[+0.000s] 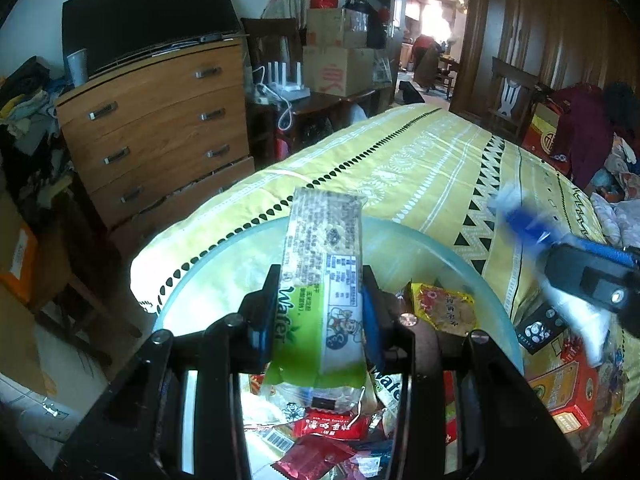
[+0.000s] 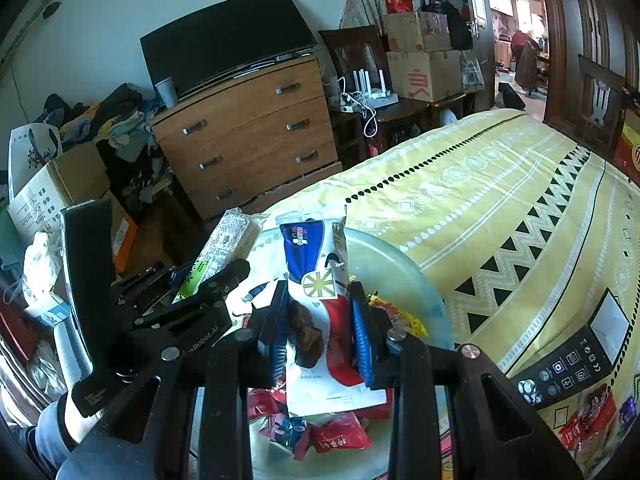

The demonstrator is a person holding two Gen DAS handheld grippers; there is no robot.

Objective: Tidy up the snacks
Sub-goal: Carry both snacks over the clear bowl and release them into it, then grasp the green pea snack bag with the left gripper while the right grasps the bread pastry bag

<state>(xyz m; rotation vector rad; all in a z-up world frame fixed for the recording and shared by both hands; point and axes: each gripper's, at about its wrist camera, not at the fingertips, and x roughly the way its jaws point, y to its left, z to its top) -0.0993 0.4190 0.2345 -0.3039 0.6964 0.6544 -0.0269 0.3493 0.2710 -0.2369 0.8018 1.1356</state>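
Observation:
My left gripper point(image 1: 320, 312) is shut on a green and white wafer pack point(image 1: 320, 280), held upright above a pale round bowl point(image 1: 460, 256) on the bed. The bowl holds several small red and yellow snack packets point(image 1: 332, 428). My right gripper point(image 2: 320, 328) is shut on a blue, white and red snack packet point(image 2: 320, 288), also above the bowl point(image 2: 400, 272). In the right wrist view the left gripper point(image 2: 208, 280) with the wafer pack point(image 2: 228, 240) is at the left. In the left wrist view the right gripper point(image 1: 568, 268) is blurred at the right.
A yellow patterned bedspread point(image 1: 420, 168) covers the bed. A black box point(image 2: 572, 360) and more snack boxes point(image 1: 564, 392) lie on it to the right of the bowl. A wooden dresser point(image 1: 160, 128) with a TV stands beyond the bed's left side.

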